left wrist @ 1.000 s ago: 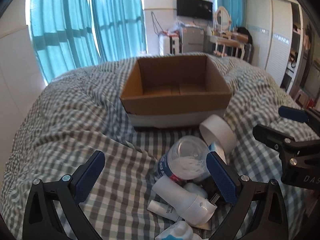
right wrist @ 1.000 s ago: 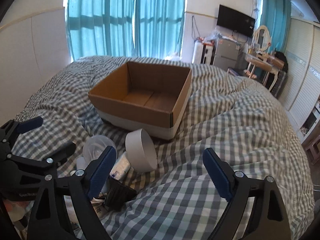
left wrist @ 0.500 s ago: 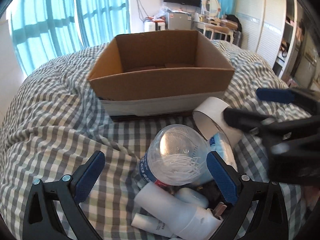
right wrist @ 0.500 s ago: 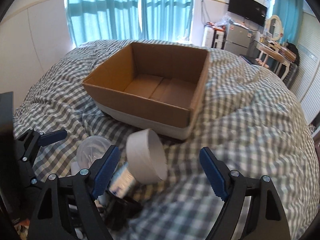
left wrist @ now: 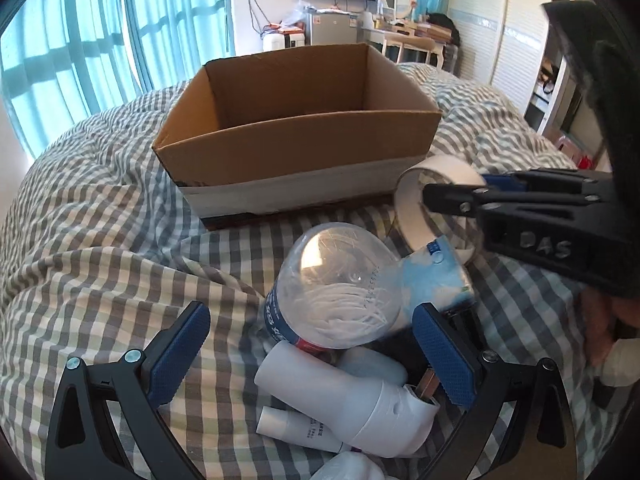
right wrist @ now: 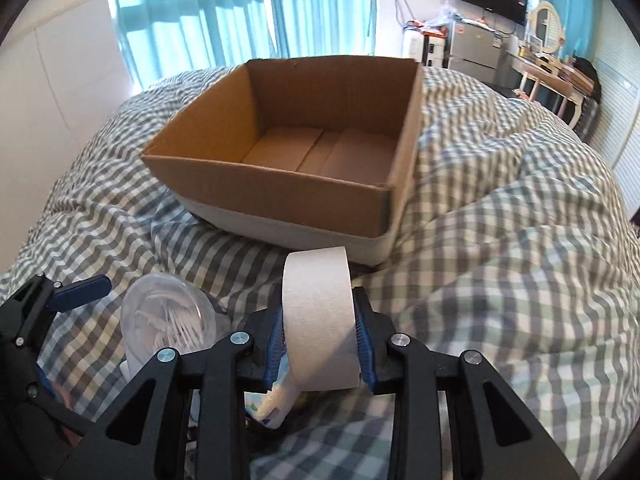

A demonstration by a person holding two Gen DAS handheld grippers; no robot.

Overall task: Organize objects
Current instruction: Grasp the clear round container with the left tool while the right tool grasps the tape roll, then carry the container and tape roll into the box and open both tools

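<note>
A bed covered by a grey-and-white checked duvet [right wrist: 500,248] carries an open cardboard box [right wrist: 280,184], its floor bare in the right wrist view. Before the box's near wall lies a heap of small objects: a clear plastic bottle [left wrist: 340,280] holding white strands, a white pump bottle [left wrist: 360,404], a pale blue packet [left wrist: 432,276] and a white tube [left wrist: 296,428]. The roll of white tape [right wrist: 318,320] stands on edge just in front of the box, clamped across its width by the right gripper [right wrist: 320,344], whose blue pads press both flat sides. The left gripper [left wrist: 308,356] hangs spread wide and empty above the heap, its fingers either side of the clear bottle without touching it. The step in hand appears to be lifting the roll and carrying it into the box. To do this well, the clamp should stay firm, since the roll's smooth faces may slip; the roll should rise straight up until it clears the box's near wall, travel forward over the rim, and be let go only low over the floor so that it does not roll away.
</note>
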